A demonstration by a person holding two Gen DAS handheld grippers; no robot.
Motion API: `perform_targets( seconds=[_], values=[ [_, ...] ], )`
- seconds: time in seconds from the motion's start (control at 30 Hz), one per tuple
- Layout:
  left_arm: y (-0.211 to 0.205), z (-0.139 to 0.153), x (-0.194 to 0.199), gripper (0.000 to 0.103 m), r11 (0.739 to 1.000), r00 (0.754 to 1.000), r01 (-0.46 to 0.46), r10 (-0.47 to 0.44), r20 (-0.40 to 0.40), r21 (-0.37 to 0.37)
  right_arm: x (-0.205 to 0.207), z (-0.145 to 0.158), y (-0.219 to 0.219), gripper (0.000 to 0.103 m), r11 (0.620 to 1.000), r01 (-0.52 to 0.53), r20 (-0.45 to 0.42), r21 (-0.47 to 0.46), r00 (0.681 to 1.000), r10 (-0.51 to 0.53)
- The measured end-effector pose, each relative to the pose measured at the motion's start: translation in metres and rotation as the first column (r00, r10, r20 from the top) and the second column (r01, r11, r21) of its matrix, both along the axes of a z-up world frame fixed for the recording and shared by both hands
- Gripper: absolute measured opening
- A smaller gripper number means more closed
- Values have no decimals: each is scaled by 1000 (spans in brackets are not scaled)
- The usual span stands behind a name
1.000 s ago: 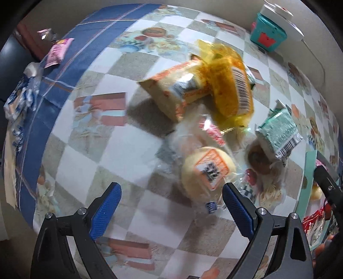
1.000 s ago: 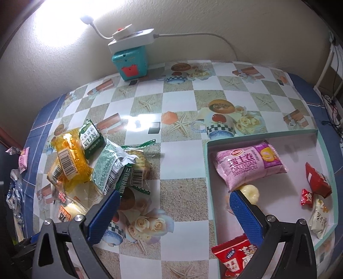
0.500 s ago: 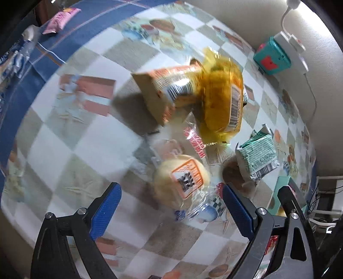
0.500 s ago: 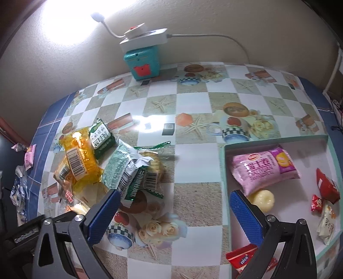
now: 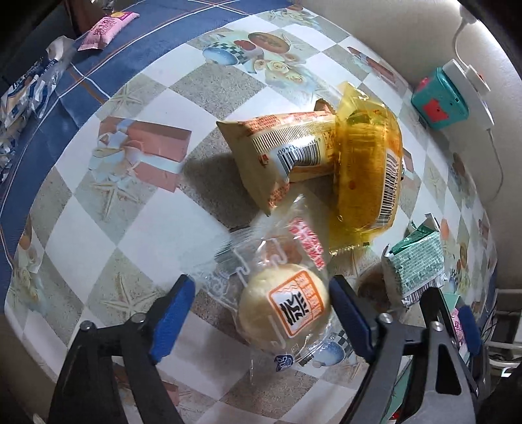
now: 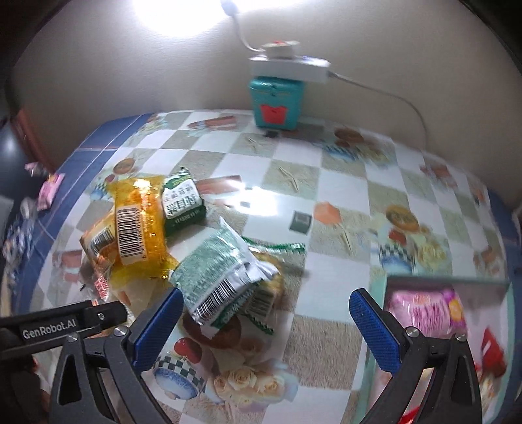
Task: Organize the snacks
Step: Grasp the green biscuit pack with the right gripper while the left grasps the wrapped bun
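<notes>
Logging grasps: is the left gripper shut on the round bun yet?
No, open: the left gripper has its blue fingers apart either side of the wrapped round bun.

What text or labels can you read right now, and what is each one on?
"GenRobot.AI": on the black arm of the left tongs.
Round bun: one large Chinese character on its orange label; too unclear to quote.
Yellow packet, beige packet, green packets: barcodes, digits too small.
Pink packet: print blurred.
</notes>
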State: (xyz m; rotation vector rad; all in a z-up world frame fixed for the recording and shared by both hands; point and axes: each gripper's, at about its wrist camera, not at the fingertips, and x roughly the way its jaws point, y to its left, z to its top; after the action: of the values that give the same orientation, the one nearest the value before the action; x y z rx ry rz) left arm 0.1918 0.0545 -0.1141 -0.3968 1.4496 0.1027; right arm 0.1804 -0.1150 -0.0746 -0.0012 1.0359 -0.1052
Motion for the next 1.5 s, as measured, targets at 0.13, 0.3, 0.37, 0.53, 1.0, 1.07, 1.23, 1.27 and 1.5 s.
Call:
perform_targets(
  seconds=[0.13,0.3,0.37,0.53,1.0,1.07,1.23,1.27,1.5],
  values=[
    [5,4,0,84,1000,1000,-3,3,0,14,5,-4,6,103,998,-44,-4,-51,999,44],
    [28,9,7,84,999,1000,-13,13,-3,39,9,-10,21,103,988,-113,-5,-103,994,113],
    [34,11,6,84,998,1000,-13,13,-1,55,11,-13,29,103,980,-142,-8,-138,990,142],
    [42,14,9,84,998,1000,-23,23,-2,60,14,-23,35,102,972,-160,-27,-174,987,158],
    [29,3,16,84,998,999,-23,24,-22,55,16,-32,50,95,957,-201,-29,-208,979,200],
    [24,-4,19,84,998,999,-31,32,-23,49,15,-33,50,95,956,-206,-33,-211,978,204],
    [24,-9,18,84,998,999,-38,39,-18,55,16,-33,48,94,961,-197,-24,-193,980,196],
    [24,-10,18,84,998,999,-39,40,-19,55,16,-34,49,93,960,-198,-28,-197,980,197],
    [27,-8,16,84,997,999,-41,42,-20,59,16,-39,55,86,955,-210,-40,-211,978,206]
  ],
)
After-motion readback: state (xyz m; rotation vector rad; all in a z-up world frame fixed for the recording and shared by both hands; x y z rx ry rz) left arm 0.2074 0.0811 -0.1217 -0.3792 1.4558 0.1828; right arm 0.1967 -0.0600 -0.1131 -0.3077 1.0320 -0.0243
